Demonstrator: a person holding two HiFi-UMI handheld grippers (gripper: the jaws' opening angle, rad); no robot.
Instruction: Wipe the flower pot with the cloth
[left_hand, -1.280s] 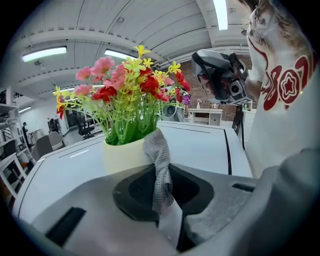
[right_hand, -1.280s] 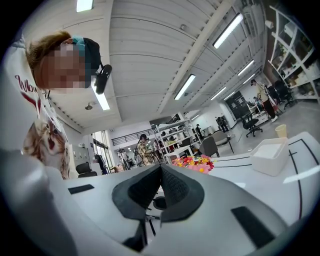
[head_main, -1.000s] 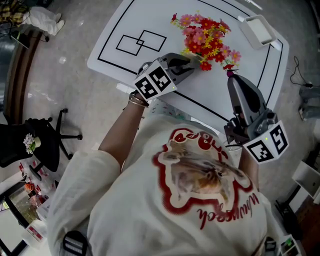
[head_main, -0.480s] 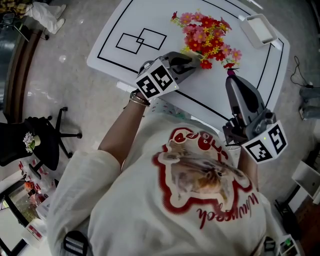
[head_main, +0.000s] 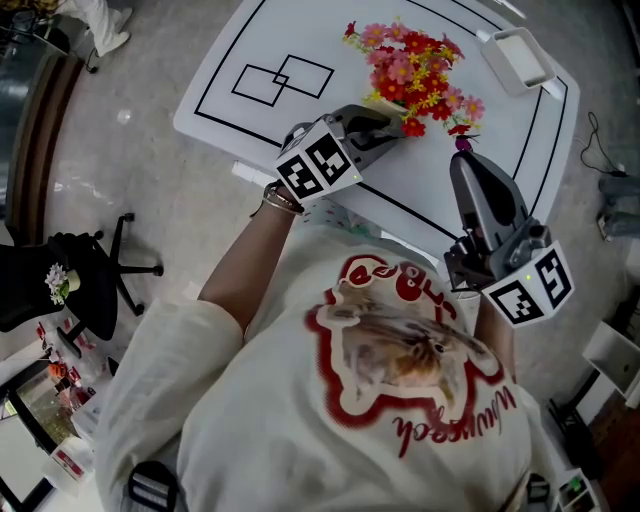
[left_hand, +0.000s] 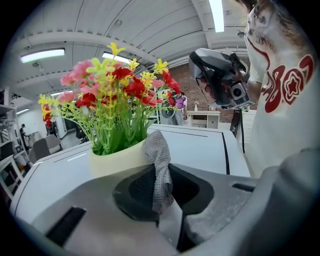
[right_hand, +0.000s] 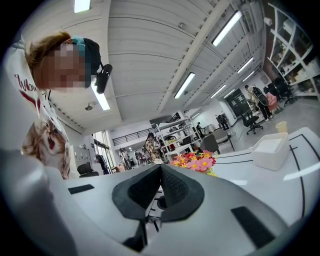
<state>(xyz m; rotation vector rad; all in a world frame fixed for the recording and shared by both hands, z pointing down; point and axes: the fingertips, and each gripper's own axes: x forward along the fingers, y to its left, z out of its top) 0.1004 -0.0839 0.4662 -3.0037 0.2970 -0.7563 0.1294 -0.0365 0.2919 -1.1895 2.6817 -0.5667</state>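
A cream flower pot with red, pink and yellow flowers stands on the white table. In the head view the flowers hide most of the pot. My left gripper is shut on a grey mesh cloth, whose bunched top rests against the pot's rim at the near side. From above, the left gripper reaches under the blooms. My right gripper hovers to the right of the pot, apart from it. Its jaws are shut with nothing between them.
A white rectangular tray sits at the table's far right corner, also seen as the tray beyond the flowers. Black lines and two overlapping squares mark the tabletop. An office chair stands on the floor to the left.
My left gripper has edged slightly toward the pot with the cloth still in it. The right gripper has stayed where it was.
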